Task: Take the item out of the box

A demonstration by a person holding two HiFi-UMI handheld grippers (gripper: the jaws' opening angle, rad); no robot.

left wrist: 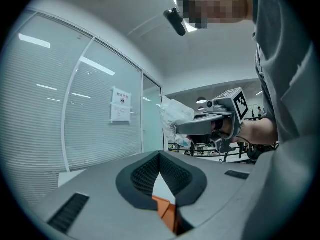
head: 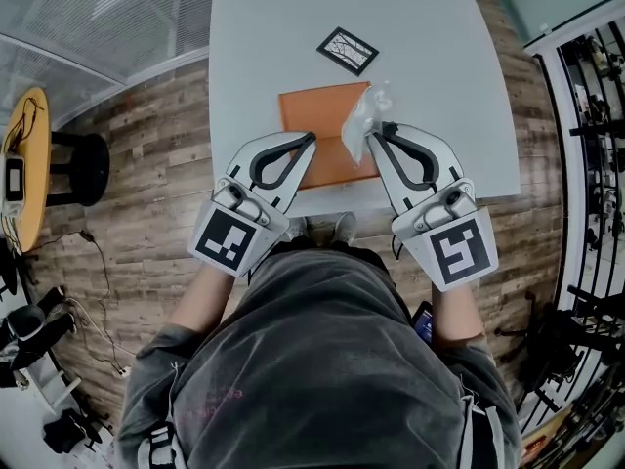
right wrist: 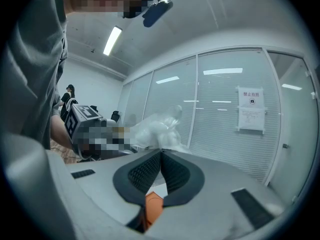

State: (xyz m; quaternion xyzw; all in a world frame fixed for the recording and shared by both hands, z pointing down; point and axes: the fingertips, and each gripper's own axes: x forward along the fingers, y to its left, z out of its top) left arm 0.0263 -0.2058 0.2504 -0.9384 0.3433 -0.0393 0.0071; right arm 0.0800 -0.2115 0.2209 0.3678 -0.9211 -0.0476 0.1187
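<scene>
Pale grey bench [head: 264, 47] carries a flat orange cardboard box [head: 317, 110]. The right hand-held gripper [head: 371, 137] pinches a crumpled clear plastic bag [head: 363, 115] over its right edge. The left hand-held gripper [head: 311, 140], jaws together, hovers over its left side.

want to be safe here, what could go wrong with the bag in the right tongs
1. The right tongs grip the bag only at their tips, on thin crumpled plastic, so it could slip free.
2. The left tongs are shut over the box and do not seem to hold it, so the box could slide if the bag drags on it.
</scene>
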